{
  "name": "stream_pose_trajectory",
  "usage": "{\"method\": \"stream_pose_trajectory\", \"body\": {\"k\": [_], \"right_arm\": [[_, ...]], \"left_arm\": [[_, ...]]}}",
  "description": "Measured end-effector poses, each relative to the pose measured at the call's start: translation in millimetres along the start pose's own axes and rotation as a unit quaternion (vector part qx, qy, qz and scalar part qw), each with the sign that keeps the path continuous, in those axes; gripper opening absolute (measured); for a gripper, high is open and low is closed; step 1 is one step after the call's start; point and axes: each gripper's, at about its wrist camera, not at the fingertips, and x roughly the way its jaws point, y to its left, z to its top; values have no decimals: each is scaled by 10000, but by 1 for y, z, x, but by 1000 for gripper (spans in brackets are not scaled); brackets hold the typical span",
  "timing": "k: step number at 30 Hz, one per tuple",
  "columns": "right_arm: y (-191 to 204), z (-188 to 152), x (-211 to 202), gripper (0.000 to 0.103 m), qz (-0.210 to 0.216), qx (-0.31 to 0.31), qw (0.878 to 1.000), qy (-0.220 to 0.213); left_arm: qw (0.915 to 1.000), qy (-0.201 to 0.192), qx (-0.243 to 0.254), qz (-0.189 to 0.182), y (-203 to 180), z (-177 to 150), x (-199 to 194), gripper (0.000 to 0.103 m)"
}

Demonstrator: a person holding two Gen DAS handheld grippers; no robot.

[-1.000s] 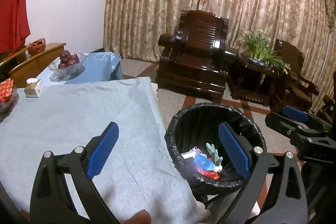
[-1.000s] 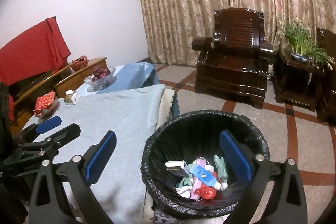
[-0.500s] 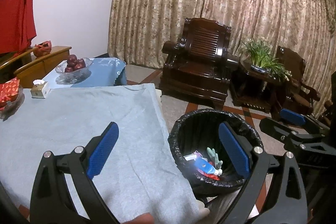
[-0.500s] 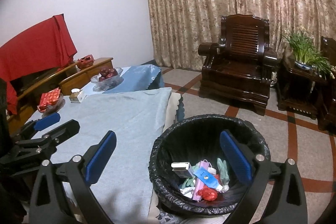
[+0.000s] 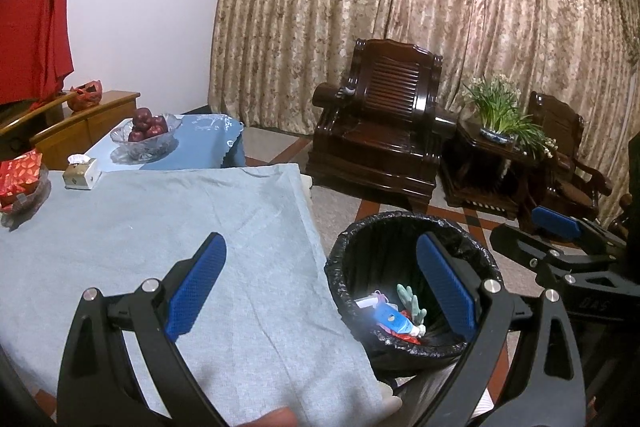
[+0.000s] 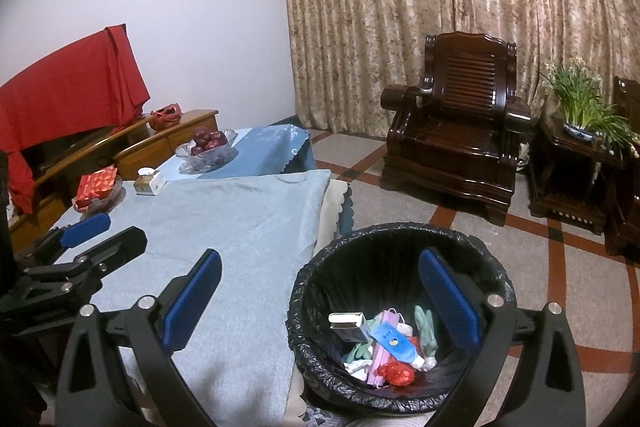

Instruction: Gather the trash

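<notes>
Fingers: both grippers, left (image 5: 320,283) and right (image 6: 320,295), are gaping apart, gripping nothing.
Bin (image 6: 496,267): sitting beside the table (image 6: 240,227), holding trash (image 6: 384,343).

**Both grippers spread wide, nothing between the pads**

The left gripper (image 5: 320,287) holds its two blue-padded fingers (image 5: 196,283) far apart, with nothing between the jaws. The right gripper (image 6: 320,301) stands the same way, its blue pads (image 6: 448,301) well separated and nothing clamped between them. Each shows in the other's view, out beyond the outer jaw: the right gripper (image 5: 560,247) past the left's right-hand finger, the left gripper (image 6: 80,247) past the right's left-hand finger. A fingertip (image 5: 276,417) shows at the bottom edge, below the left jaws.
</notes>
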Motion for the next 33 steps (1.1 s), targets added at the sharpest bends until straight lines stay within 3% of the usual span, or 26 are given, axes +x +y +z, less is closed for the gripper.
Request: {"method": "stream_pose_trajectory", "body": {"k": [33], "right_arm": [[3, 0, 1, 97, -8, -15, 10000, 12]], "left_arm": [[10000, -4, 22, 3, -1, -3, 1, 94]]}}
